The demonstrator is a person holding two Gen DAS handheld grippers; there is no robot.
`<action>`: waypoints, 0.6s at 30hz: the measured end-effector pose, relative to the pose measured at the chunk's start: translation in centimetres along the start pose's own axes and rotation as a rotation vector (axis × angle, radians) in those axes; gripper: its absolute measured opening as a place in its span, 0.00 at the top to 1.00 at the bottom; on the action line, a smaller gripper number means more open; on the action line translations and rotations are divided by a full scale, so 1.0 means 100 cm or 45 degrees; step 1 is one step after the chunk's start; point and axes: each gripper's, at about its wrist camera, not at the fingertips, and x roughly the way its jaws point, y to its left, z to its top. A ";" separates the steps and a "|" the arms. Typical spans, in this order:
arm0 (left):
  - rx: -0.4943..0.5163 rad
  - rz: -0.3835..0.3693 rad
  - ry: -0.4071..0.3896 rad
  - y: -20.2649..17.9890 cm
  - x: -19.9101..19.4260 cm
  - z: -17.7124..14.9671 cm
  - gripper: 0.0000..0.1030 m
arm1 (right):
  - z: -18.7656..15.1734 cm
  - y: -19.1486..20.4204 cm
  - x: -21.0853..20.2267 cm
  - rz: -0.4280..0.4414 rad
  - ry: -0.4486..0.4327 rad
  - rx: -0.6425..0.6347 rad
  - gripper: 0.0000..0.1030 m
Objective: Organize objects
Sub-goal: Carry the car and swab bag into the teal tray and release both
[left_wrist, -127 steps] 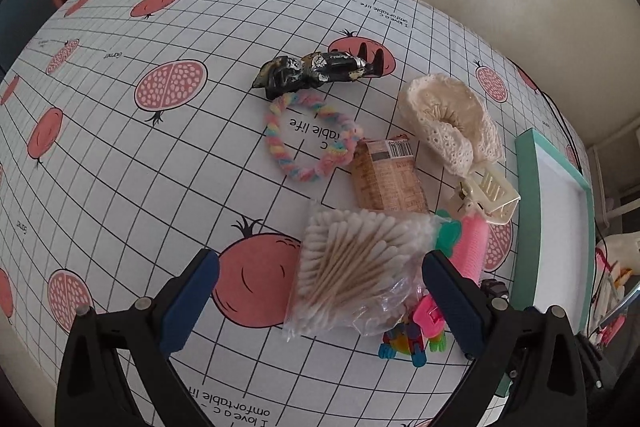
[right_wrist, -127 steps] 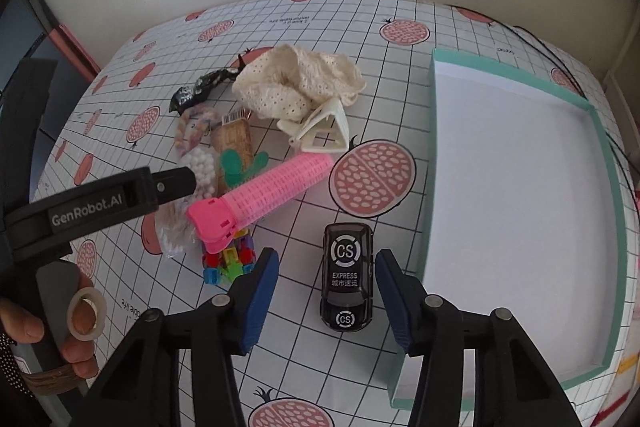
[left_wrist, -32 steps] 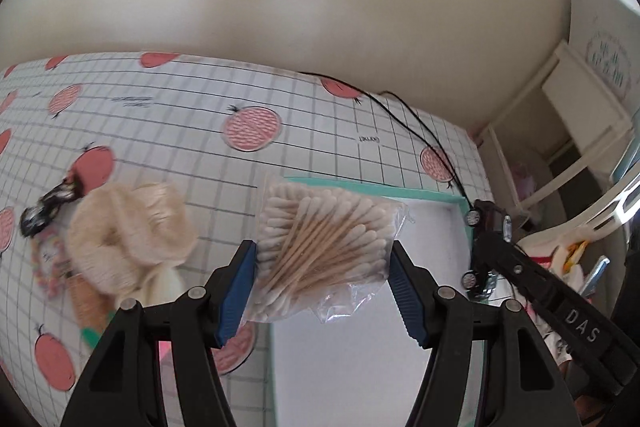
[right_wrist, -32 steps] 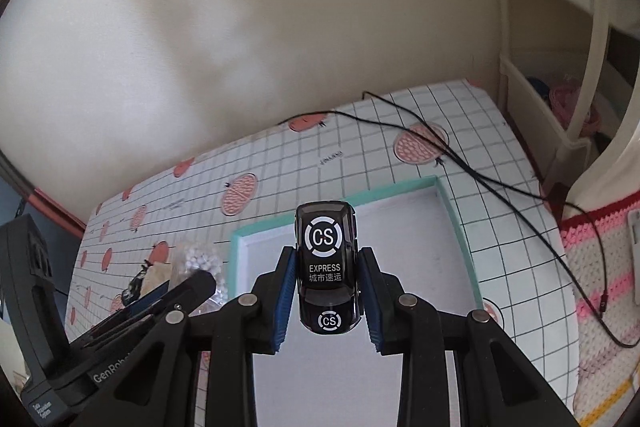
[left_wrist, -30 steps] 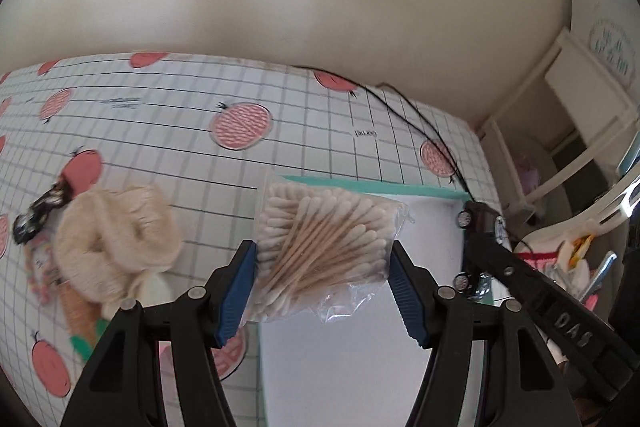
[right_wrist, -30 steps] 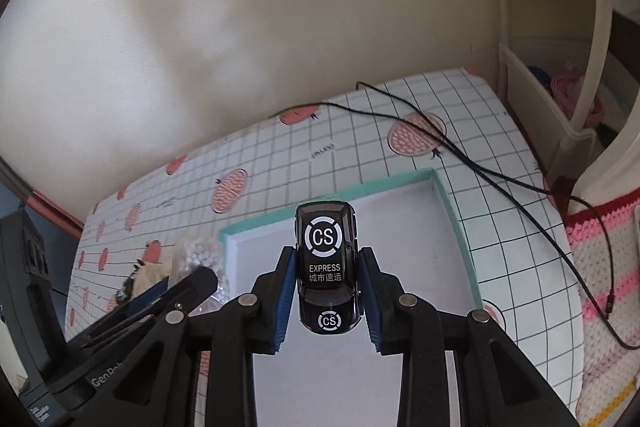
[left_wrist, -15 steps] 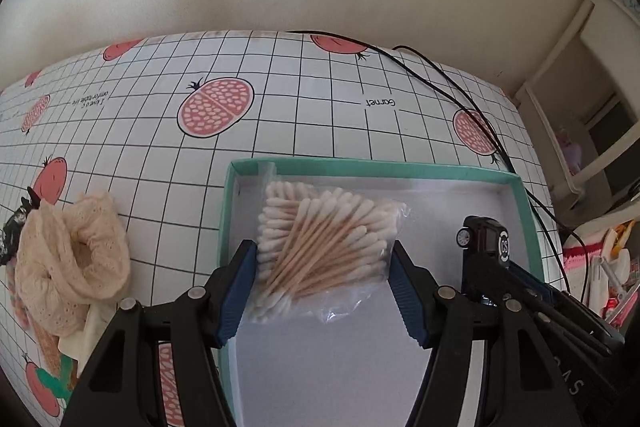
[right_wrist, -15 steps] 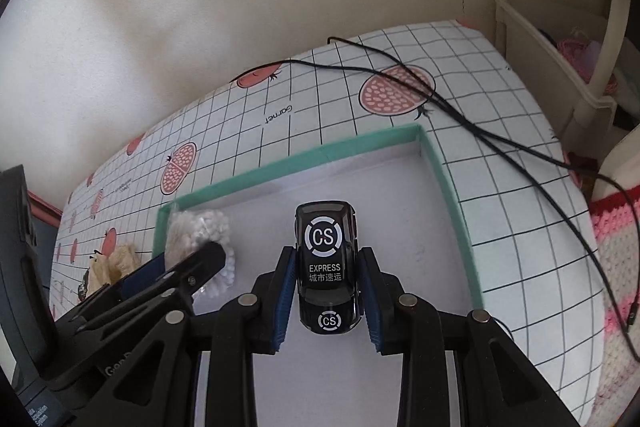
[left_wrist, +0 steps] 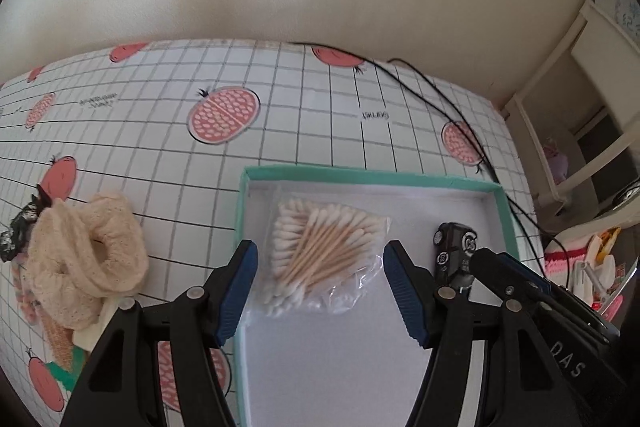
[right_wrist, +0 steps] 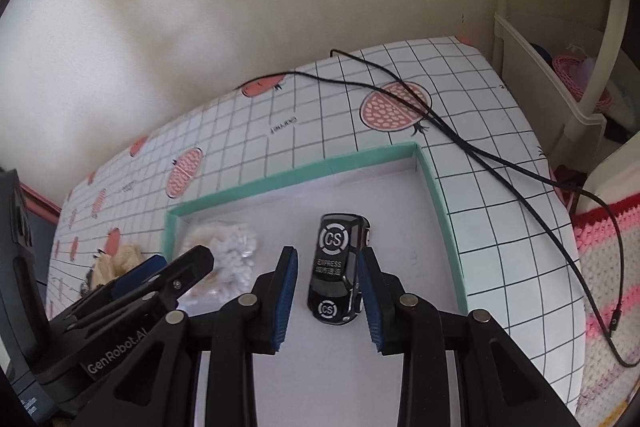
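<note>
A: Start with the big thing. Where does the shallow white tray with the mint-green rim [left_wrist: 400, 180] stand?

B: On the white grid tablecloth printed with red pomegranates [left_wrist: 160, 147], and it now holds two items. Half a second ago both were clamped above it; now both lie on its floor.

A: And the clutter left outside?

B: The cream lace scrunchie [left_wrist: 86, 259] sits on the cloth just left of the tray, with smaller bits under it that I can't make out. Those are, I'd judge, what remains to be sorted.

A: The clear plastic bag of wooden cotton swabs [left_wrist: 320, 251]?

B: Resting in the tray's far left corner. The left gripper [left_wrist: 326, 291] has spread its blue pads wide, clear of the bag on both sides.

A: The small black toy car with white "CS" roundels [right_wrist: 339, 267]?

B: Down in the tray too, toward the right wall. The right gripper [right_wrist: 328, 295] has parted; gaps show on either side of the car, so it's released.
</note>
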 end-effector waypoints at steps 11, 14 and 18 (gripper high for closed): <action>-0.023 0.081 -0.072 0.013 -0.027 -0.004 0.33 | -0.002 -0.004 -0.023 -0.072 -0.021 -0.091 0.62; 0.024 0.054 -0.077 0.017 -0.030 -0.008 0.23 | -0.005 -0.009 -0.022 -0.053 -0.011 -0.098 0.53; 0.034 0.081 -0.111 0.019 -0.033 -0.013 0.16 | -0.008 -0.013 -0.019 -0.055 -0.003 -0.106 0.39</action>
